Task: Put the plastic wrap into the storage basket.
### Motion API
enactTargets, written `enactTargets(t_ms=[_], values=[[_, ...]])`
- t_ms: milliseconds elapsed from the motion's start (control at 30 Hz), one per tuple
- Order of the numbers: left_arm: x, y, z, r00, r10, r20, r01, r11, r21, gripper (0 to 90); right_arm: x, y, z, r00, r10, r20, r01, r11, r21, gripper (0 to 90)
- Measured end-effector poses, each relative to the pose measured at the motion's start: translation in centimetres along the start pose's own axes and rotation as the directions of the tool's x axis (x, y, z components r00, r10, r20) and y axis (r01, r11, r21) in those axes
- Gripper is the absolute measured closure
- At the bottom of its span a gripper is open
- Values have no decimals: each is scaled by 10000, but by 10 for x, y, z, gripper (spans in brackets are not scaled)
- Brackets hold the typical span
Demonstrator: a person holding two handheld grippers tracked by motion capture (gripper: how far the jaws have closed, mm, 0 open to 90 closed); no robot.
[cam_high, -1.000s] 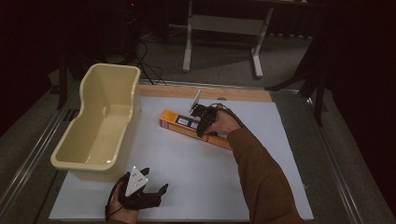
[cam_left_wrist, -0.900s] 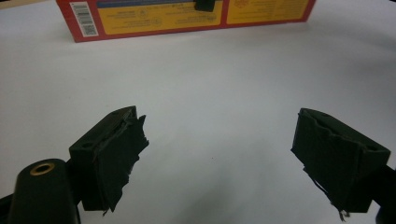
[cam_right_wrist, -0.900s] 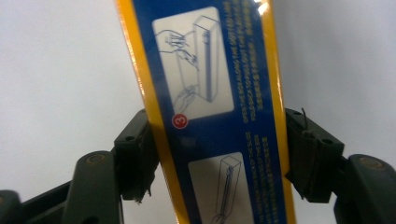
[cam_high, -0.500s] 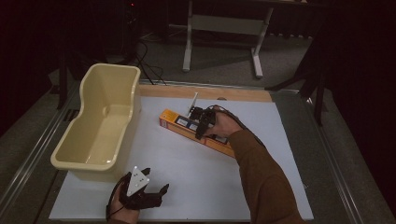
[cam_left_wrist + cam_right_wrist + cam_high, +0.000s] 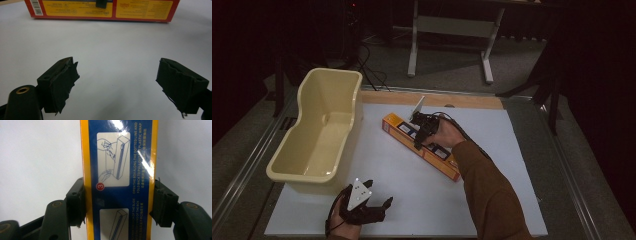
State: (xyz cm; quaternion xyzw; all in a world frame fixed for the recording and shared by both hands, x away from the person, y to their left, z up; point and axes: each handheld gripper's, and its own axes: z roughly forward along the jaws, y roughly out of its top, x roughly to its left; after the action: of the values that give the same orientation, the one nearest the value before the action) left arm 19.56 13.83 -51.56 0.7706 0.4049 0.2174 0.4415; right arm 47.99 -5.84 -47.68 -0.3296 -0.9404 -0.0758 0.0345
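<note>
I have the right hand-held gripper (image 5: 419, 134) down on the long plastic-wrap box (image 5: 422, 146), which lies flat and slantwise on the white desk (image 5: 512, 165), near the middle and a little toward the far edge. Its jaws have just been closing, and in the right gripper view I see them pressed against the two long yellow edges of the box, with the blue printed face between them. The grip sits toward the far half of the box. The box still rests on the desk.

My left hand-held gripper (image 5: 362, 202) hovers low near the desk's near edge, just in front of the cream plastic tub (image 5: 319, 137). Its jaws stand wide apart with nothing between them, and in the left gripper view I look across bare white desk to the red and yellow side of the box. The tub stands at the left of the desk, apart from the box.
</note>
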Motion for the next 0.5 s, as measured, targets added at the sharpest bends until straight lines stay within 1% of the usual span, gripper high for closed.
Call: enactTargets(t_ms=[33, 67, 100, 167, 233, 333, 367, 400, 433, 467, 500], values=[[0, 0, 0, 10000, 0, 0, 0, 10000, 0, 156, 0, 0, 0, 10000, 0, 0, 0, 10000, 0, 395], [0, 0, 0, 10000, 3, 3, -3, 10000, -5, 156, 1, 0, 0, 9991, 338, -241, -341, 9994, -109, 396], [0, 0, 0, 10000, 7, 1, -7, 10000, -9, 156, 1, 1, 0, 9980, 524, -364, -531, 9984, -173, 396], [0, 0, 0, 10000, 5, -13, -5, 10000, 4, 156, 1, 1, -1, 9954, 745, -604, -768, 9964, -366, 397], [0, 0, 0, 10000, 8, -18, -8, 10000, 4, 156, 2, 1, -3, 9894, 1118, -923, -1177, 9912, -604, 398], [0, 0, 0, 10000, 21, -16, -21, 10000, 16, 156, -1, 1, -9, 9746, 1582, -1585, -1749, 9797, -977, 397], [0, 0, 0, 10000, 20, -18, -20, 10000, 15, 156, -2, 1, -11, 9668, 1745, -1867, -1965, 9748, -1060, 398], [0, 0, 0, 10000, 17, -24, -17, 10000, 11, 157, -4, 1, -12, 9613, 1810, -2078, -2075, 9716, -1134, 397], [0, 0, 0, 10000, 17, -24, -17, 10000, 11, 156, -4, 1, -12, 9613, 1810, -2078, -2075, 9716, -1134, 397], [0, 0, 0, 10000, 7, -22, -7, 10000, 7, 156, -4, 1, -14, 9532, 1960, -2303, -2269, 9670, -1157, 397], [0, 0, 0, 10000, 4, -28, -4, 10000, -2, 156, -6, 0, -16, 9401, 2113, -2675, -2526, 9588, -1302, 397]])
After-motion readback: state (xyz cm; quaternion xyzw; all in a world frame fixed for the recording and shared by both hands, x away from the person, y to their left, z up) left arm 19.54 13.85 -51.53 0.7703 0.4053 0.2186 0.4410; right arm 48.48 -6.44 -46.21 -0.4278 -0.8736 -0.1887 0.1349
